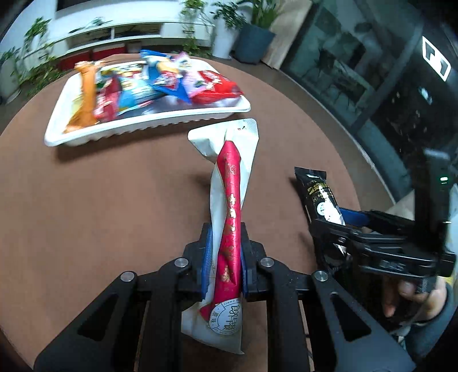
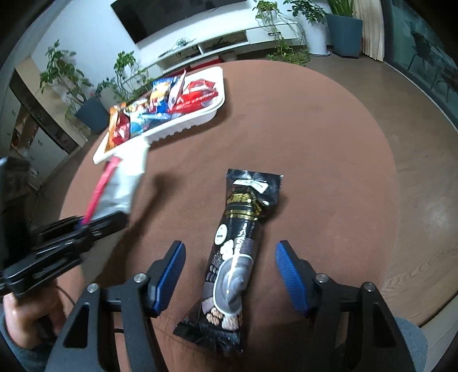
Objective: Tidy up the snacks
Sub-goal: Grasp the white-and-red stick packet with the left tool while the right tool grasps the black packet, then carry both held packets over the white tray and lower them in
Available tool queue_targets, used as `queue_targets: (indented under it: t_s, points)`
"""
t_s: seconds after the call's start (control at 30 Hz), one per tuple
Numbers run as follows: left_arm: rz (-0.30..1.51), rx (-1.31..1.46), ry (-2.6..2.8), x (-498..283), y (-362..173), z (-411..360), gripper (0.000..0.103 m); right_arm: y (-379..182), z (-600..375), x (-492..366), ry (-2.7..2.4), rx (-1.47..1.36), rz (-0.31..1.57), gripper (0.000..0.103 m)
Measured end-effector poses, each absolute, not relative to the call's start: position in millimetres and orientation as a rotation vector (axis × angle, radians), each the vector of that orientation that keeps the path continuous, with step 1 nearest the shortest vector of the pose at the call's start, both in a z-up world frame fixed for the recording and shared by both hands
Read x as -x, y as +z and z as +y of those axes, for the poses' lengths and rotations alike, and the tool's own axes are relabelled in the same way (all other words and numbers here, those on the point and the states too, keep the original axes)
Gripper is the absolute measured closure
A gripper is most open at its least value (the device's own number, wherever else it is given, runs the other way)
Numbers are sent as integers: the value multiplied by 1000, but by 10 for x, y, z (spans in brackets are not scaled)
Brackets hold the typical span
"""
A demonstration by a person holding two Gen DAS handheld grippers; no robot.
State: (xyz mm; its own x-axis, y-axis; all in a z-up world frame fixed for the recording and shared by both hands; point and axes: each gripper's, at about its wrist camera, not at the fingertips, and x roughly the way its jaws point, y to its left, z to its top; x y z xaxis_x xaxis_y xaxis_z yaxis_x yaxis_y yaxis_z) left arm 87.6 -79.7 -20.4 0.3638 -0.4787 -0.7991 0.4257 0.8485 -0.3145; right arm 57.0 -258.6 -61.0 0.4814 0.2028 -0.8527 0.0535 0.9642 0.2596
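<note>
My left gripper (image 1: 224,251) is shut on a white and red snack packet (image 1: 229,206), held above the brown round table, short of the white tray (image 1: 148,126). The tray holds several colourful snack packets (image 1: 160,83). The packet also shows in the right wrist view (image 2: 120,177), with the tray (image 2: 183,126) behind it. My right gripper (image 2: 229,274) is open, its blue pads on either side of a black snack packet (image 2: 234,257) that lies on the table. The black packet (image 1: 320,197) and the right gripper (image 1: 343,226) show at the right of the left wrist view.
The round table's edge (image 2: 395,200) curves close on the right, with wood floor beyond. Potted plants (image 2: 343,25) and a white TV cabinet (image 2: 217,43) stand behind the table. A dark glass cabinet (image 1: 372,85) is on the far right.
</note>
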Motion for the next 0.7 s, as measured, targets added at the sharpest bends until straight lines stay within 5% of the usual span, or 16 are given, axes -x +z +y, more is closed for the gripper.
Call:
queue_targets:
  t_s: [0.2, 0.47, 0.7]
  points:
    - [1036, 106, -559, -803, -209, -595, 89, -638, -2453, -590, 60, -175, 1061, 40]
    - [1007, 138, -555, -736, -176, -556, 89, -638, -2371, -563, 51, -99, 1064, 71]
    - [993, 178, -541, -689, -145, -392, 89, -613, -2348, -520, 94, -148, 1049, 77]
